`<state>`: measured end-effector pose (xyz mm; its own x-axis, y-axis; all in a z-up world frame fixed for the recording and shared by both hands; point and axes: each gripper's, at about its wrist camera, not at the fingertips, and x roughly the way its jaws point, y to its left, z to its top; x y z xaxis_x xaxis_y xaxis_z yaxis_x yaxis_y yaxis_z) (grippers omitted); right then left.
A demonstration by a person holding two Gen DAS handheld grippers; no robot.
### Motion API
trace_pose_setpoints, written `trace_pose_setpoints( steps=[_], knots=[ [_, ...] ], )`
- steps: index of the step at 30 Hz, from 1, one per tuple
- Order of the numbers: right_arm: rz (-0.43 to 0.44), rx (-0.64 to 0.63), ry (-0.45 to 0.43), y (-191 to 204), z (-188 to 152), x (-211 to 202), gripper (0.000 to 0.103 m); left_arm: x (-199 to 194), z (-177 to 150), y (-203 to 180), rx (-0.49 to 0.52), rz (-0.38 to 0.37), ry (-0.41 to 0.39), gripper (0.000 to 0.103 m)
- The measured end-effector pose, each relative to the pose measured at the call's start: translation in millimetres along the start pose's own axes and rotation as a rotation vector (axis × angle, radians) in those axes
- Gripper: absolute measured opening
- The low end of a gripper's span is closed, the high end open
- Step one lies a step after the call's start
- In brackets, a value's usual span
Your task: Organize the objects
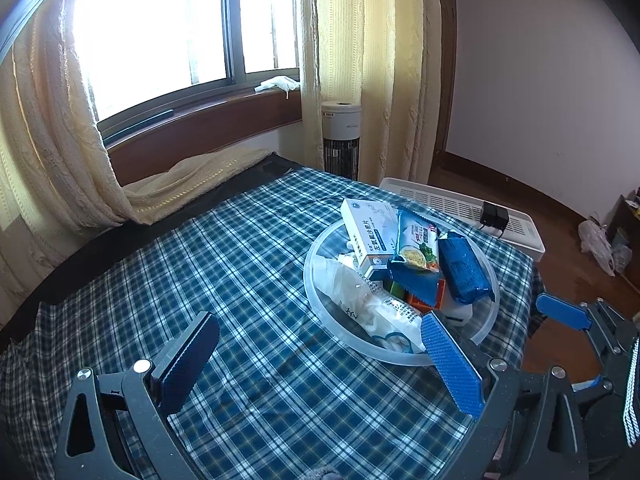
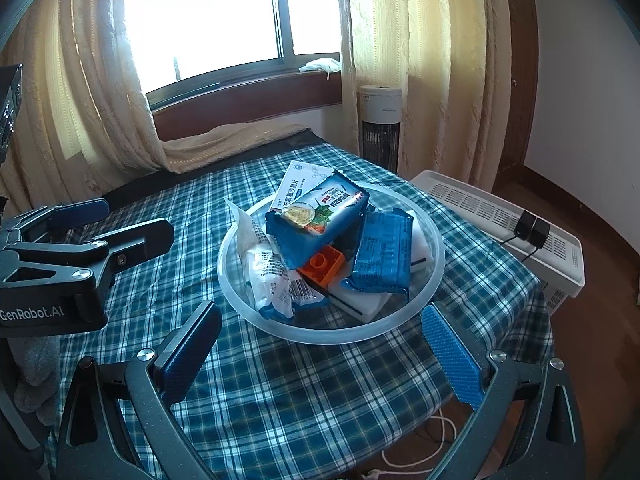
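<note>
Left gripper (image 1: pixel 320 364) and right gripper (image 2: pixel 320 354): jaws wide, empty. Clear bowl (image 2: pixel 260 314) at 12 o'clock holds stacked packets on the counter (image 2: pixel 280 400).

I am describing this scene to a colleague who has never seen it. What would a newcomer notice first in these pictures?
First, the clear round bowl on the blue plaid tablecloth, heaped with a white medicine box, blue snack packets, a white pouch and an orange block. Next, the bright window with cream curtains behind the table. Both the left gripper and the right gripper hover open, holding nothing.
</note>
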<state>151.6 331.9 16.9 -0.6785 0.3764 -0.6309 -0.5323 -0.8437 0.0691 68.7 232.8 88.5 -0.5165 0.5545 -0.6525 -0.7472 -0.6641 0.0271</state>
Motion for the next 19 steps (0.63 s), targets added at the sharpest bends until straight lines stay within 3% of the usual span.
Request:
trace_pose_setpoints(
  steps=[19],
  knots=[
    [-0.001,0.019,0.006,-6.2,0.1,1.4,0.101,1.9,-3.6,-3.4,0.025,-0.01,0.004,0.103]
  ],
)
